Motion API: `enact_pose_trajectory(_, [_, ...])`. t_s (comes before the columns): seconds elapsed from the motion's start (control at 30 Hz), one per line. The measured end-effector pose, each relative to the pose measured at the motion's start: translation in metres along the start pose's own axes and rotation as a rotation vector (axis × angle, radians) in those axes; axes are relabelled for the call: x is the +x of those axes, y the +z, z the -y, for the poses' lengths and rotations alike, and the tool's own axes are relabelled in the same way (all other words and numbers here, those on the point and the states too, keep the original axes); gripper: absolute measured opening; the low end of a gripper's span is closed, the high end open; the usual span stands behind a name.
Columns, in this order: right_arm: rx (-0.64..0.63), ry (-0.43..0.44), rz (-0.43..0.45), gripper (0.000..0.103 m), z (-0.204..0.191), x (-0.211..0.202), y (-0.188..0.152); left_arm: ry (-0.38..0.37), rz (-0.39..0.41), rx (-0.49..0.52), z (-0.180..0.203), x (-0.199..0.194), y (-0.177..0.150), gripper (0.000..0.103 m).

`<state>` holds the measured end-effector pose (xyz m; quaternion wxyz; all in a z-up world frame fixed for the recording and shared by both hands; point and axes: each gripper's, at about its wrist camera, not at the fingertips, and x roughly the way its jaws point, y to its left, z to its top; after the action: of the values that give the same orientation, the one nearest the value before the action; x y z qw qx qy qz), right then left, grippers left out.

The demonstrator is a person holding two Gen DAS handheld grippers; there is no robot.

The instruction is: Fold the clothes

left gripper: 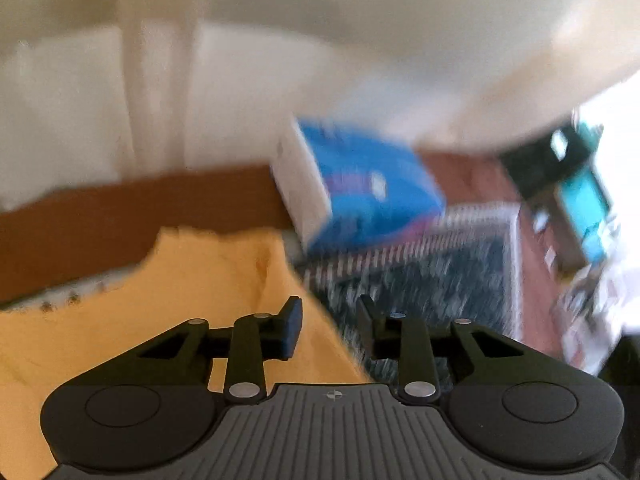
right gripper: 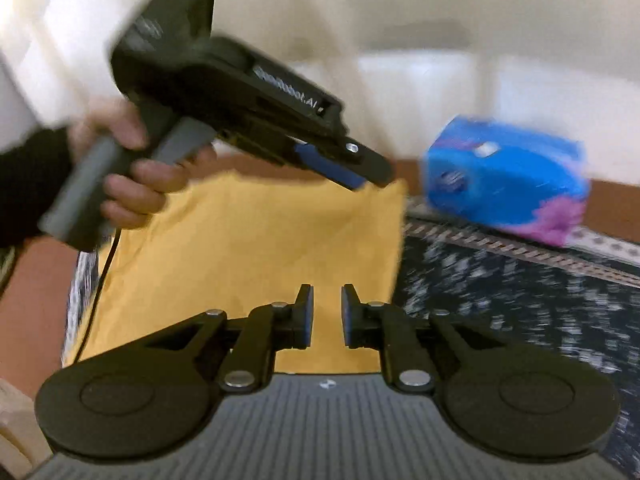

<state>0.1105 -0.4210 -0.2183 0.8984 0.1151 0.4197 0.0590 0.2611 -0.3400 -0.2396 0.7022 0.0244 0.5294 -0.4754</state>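
Cloth: yellow cloth [right gripper: 256, 248] lies flat on the patterned rug [right gripper: 520, 300], long axis running away from the cameras.
Left tool [left gripper: 329, 322]: jaws wide, empty.
Right tool [right gripper: 327, 314]: narrow gap, empty, above the cloth's near edge.

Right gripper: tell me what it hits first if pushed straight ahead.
Probably the yellow cloth: the open right gripper points along it, with nothing between the fingers. Blur leaves height above the cloth unclear.

- Left gripper [left gripper: 328, 328]: jaws apart, nothing between them; seen from the right wrist view it is tilted downward.
- Hand [right gripper: 132, 168] in a dark sleeve [right gripper: 32, 184] wraps its grey handle.
- Right gripper [right gripper: 327, 316]: jaws narrowly apart, empty.
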Motion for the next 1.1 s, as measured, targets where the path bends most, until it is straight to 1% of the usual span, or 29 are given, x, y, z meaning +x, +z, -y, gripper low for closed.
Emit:
enact_pose_trajectory(0.07, [0.002,-0.033,-0.040,0.016,0.007,0.014,-0.007,0.018,0.044,-0.041,-0.003,-0.012,-0.008,0.046])
enact_pose_trajectory(0.1, [0.021,-0.032,-0.035,0.013,0.011,0.015,-0.010,0.027,0.066,-0.061,-0.004,-0.018,-0.013,0.048])
enact_pose_trajectory(0.13, [0.042,-0.025,-0.024,0.013,0.016,0.014,-0.012,0.036,0.087,-0.081,-0.006,-0.024,-0.017,0.048])
enact_pose_trajectory(0.2, [0.060,-0.032,-0.033,0.014,0.015,0.008,-0.008,0.054,0.131,-0.122,-0.009,-0.035,-0.025,0.048])
enact_pose_trajectory(0.23, [0.067,-0.037,-0.040,0.019,0.014,0.005,-0.005,0.063,0.153,-0.142,-0.010,-0.041,-0.029,0.048])
enact_pose_trajectory(0.27, [0.047,-0.041,-0.036,0.022,0.010,0.000,-0.001,0.072,0.175,-0.162,-0.012,-0.047,-0.033,0.049])
enact_pose_trajectory(0.3, [0.016,-0.042,-0.016,0.031,0.002,-0.008,0.004,0.081,0.197,-0.182,-0.013,-0.053,-0.038,0.052])
enact_pose_trajectory(0.33, [-0.014,-0.038,0.013,0.041,-0.006,-0.017,0.011,0.090,0.218,-0.203,-0.015,-0.059,-0.042,0.055])
enact_pose_trajectory(0.4, [-0.065,-0.014,0.061,0.050,-0.024,-0.030,0.027,0.157,0.313,-0.243,-0.024,-0.102,-0.067,0.071])
enact_pose_trajectory(0.43, [-0.092,0.005,0.084,0.051,-0.034,-0.035,0.037,0.226,0.363,-0.273,-0.031,-0.127,-0.085,0.074])
enact_pose_trajectory(0.47, [-0.116,0.032,0.099,0.051,-0.045,-0.037,0.046,0.296,0.402,-0.308,-0.040,-0.149,-0.103,0.077])
enact_pose_trajectory(0.5, [-0.139,0.061,0.110,0.052,-0.055,-0.039,0.055,0.359,0.436,-0.361,-0.050,-0.169,-0.122,0.077])
enact_pose_trajectory(0.53, [-0.158,0.085,0.103,0.054,-0.067,-0.032,0.064,0.420,0.469,-0.422,-0.061,-0.188,-0.143,0.077])
enact_pose_trajectory(0.6, [-0.191,0.129,0.073,0.055,-0.093,-0.012,0.080,0.505,0.527,-0.565,-0.084,-0.217,-0.179,0.079])
enact_pose_trajectory(0.63, [-0.207,0.151,0.059,0.055,-0.106,-0.002,0.088,0.509,0.534,-0.621,-0.096,-0.223,-0.191,0.079])
enact_pose_trajectory(0.7, [-0.241,0.194,0.030,0.056,-0.131,0.017,0.104,0.487,0.528,-0.719,-0.119,-0.230,-0.210,0.078])
enact_pose_trajectory(0.73, [-0.257,0.216,0.015,0.056,-0.144,0.027,0.112,0.471,0.524,-0.740,-0.127,-0.230,-0.216,0.078])
enact_pose_trajectory(0.77, [-0.274,0.238,0.000,0.056,-0.157,0.037,0.120,0.453,0.519,-0.749,-0.134,-0.228,-0.221,0.077])
enact_pose_trajectory(0.83, [-0.307,0.281,-0.029,0.056,-0.183,0.056,0.136,0.443,0.500,-0.747,-0.145,-0.222,-0.226,0.076])
enact_pose_trajectory(0.93, [-0.355,0.304,-0.094,0.056,-0.216,0.095,0.158,0.404,0.496,-0.747,-0.158,-0.217,-0.227,0.076])
enact_pose_trajectory(1.1, [-0.537,0.314,-0.268,0.056,-0.272,0.143,0.177,0.355,0.479,-0.741,-0.175,-0.207,-0.226,0.075])
